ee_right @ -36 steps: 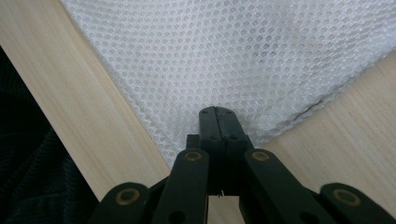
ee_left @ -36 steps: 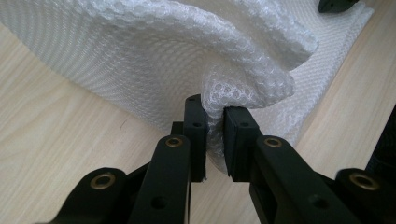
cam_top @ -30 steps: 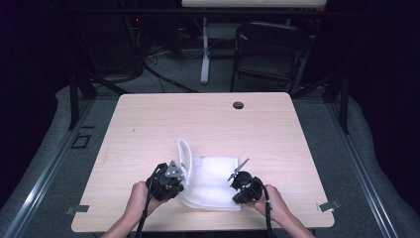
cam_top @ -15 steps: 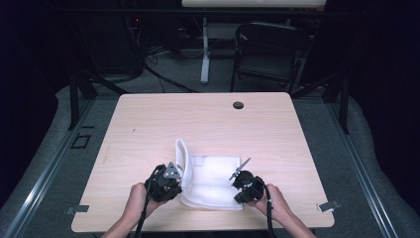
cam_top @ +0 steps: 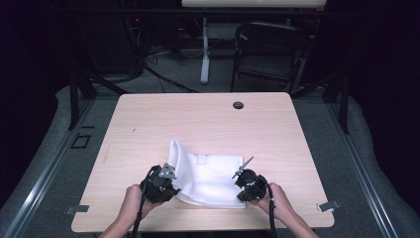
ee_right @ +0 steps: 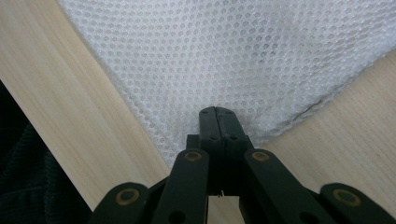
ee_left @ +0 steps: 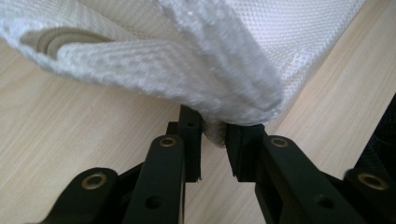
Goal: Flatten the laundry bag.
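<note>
A white mesh garment (cam_top: 208, 177) lies on the near half of the light wooden table (cam_top: 208, 124), between the two hand-held grippers. Its left edge stands up in a raised fold, while the rest lies flat, with a small tab visible near the far hem.

The left gripper (cam_top: 159, 184) sits at the garment's near left corner. In the left gripper view its jaws stand a little apart, with a bunched, several-layered edge of the mesh garment (ee_left: 224, 70) pinched between them (the fabric hangs over the jaw tips and a pale button or grommet shows at the upper left). The left gripper (ee_left: 215, 135) holds that bundle lifted just above the tabletop.

The right gripper (cam_top: 250, 184) sits at the near right corner. In the right gripper view, the right gripper (ee_right: 217, 116) has its jaws pressed together, clamped on the corner of the mesh garment (ee_right: 224, 60), which lies spread flat over the wood.
</note>
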`<act>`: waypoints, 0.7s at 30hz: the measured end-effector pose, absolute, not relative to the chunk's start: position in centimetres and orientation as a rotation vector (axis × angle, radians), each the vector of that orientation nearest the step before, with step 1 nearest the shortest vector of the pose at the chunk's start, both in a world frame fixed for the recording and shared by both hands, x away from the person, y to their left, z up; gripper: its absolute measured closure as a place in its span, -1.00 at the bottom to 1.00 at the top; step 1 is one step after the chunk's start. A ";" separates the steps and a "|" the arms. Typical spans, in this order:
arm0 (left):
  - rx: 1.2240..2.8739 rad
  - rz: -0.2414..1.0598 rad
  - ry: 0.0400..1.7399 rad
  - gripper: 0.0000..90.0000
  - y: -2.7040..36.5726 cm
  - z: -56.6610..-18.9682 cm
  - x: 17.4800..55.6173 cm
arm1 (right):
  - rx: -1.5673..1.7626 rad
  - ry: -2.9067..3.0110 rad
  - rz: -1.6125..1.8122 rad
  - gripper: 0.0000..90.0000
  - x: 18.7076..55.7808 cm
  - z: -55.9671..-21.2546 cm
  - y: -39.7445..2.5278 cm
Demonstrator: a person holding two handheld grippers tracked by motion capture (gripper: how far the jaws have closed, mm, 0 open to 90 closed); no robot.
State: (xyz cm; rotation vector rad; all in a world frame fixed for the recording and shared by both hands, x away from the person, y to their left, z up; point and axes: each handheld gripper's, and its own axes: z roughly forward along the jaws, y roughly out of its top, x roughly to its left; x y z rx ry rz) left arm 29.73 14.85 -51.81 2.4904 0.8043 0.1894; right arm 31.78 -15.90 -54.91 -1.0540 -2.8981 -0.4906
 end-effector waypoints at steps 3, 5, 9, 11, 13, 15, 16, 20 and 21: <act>2.501 0.177 0.814 0.57 15.2 -51.8 29.7 | -1.057 -2.893 -0.501 1.00 31.8 -54.9 -16.0; 2.502 0.174 0.825 0.47 15.5 -51.7 29.6 | -1.063 -2.884 -0.501 1.00 31.8 -54.9 -16.1; 2.489 0.170 0.874 0.04 16.4 -51.7 29.4 | -1.074 -2.870 -0.510 1.00 32.0 -55.0 -16.4; 2.474 0.173 0.902 -0.12 16.9 -51.6 29.2 | -1.073 -2.873 -0.505 1.00 32.0 -54.9 -16.5; 2.459 0.184 0.929 -0.25 17.5 -51.4 29.1 | -1.077 -2.867 -0.504 1.00 32.1 -54.9 -16.7; 2.433 0.200 0.957 -0.39 18.1 -51.2 29.0 | -1.087 -2.864 -0.510 1.00 32.2 -55.0 -16.8; 2.421 0.205 0.965 -0.45 18.4 -51.2 29.0 | -1.094 -2.850 -0.519 1.00 32.2 -55.0 -16.8; 2.364 0.233 1.002 -0.59 19.1 -50.8 28.8 | -1.091 -2.858 -0.495 1.00 32.3 -54.9 -17.1; 2.357 0.237 0.999 -0.61 19.2 -50.7 28.8 | -1.089 -2.863 -0.489 1.00 32.3 -54.9 -17.1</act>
